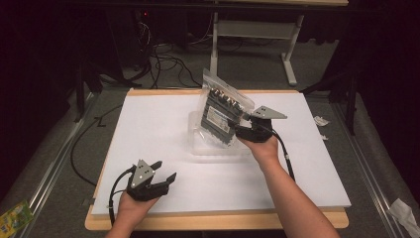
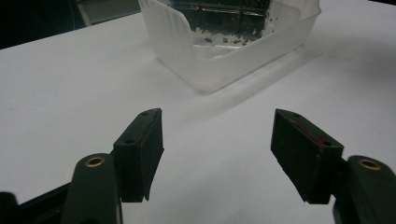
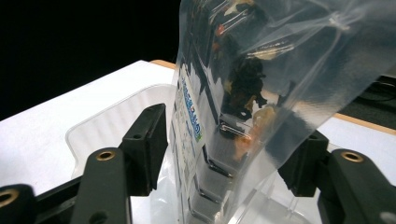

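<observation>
A clear plastic bag (image 1: 224, 110) with a dark grey, labelled part inside stands tilted in a translucent plastic tray (image 1: 218, 145) that sits near the middle of the white tabletop (image 1: 163, 134), somewhat toward the far edge. The bag's top rises above the tray; its lower end is sunk into the tray and blurred by the frosted wall. The right gripper (image 1: 247, 130) reaches the bag from the right side. In the right gripper view the bag (image 3: 243, 93) stands between the two fingers (image 3: 147, 140), which are parted with a visible gap on the left side; the right finger is half hidden behind the film, so contact there cannot be told. What the small pieces in the bag are is hard to make out through the glare.

The left gripper (image 1: 156, 179) rests near the tabletop's near left corner, well apart from the tray, its fingers (image 2: 140, 149) wide with nothing between them. In its view the tray (image 2: 187, 51) is cut off at the top edge.
</observation>
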A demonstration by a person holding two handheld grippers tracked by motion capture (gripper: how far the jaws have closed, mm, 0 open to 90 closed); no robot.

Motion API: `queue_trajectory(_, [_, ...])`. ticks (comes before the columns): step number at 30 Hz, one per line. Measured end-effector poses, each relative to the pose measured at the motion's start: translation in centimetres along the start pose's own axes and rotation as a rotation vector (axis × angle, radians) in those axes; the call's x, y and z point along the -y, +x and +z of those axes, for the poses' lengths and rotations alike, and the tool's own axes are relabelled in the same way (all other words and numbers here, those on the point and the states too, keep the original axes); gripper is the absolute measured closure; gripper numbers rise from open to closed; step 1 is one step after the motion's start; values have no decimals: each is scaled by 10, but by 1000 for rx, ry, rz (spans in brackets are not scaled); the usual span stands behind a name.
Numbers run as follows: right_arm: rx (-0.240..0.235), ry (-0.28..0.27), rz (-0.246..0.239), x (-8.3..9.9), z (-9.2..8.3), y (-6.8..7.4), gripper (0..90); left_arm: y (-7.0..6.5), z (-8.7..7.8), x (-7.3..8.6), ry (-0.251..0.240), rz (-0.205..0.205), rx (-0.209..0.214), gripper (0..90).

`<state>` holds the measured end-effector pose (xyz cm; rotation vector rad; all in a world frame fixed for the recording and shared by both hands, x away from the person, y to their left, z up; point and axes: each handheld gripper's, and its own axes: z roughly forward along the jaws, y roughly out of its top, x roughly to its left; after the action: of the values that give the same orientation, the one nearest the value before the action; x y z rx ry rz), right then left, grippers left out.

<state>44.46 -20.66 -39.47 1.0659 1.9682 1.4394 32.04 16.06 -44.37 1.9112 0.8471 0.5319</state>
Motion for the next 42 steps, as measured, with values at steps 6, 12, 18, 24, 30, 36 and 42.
queue_trajectory(6, [-49, -18, 50, 1, 2, -5, 228, 2, -3, -1, -24, -16, -15, 344])
queue_trajectory(12, [-4, 8, 55, -1, 2, -9, 171, 4, -5, -1, -36, -29, -31, 340])
queue_trajectory(18, [9, -14, 54, -7, -7, -12, 89, 6, -5, -1, -31, -39, -22, 313])
queue_trajectory(24, [-10, -7, 53, -8, -25, -13, 50, 7, -8, -2, -50, -91, 17, 285])
queue_trajectory(30, [-24, 2, 37, -7, -55, -10, 13, 5, -9, -2, -33, -82, 26, 273])
queue_trajectory(36, [20, 23, 15, 8, -92, -12, 0, 3, -10, -2, -30, -106, 32, 281])
queue_trajectory(42, [27, 10, 47, 38, -136, -13, 0, -4, -13, -2, -17, -90, 16, 275])
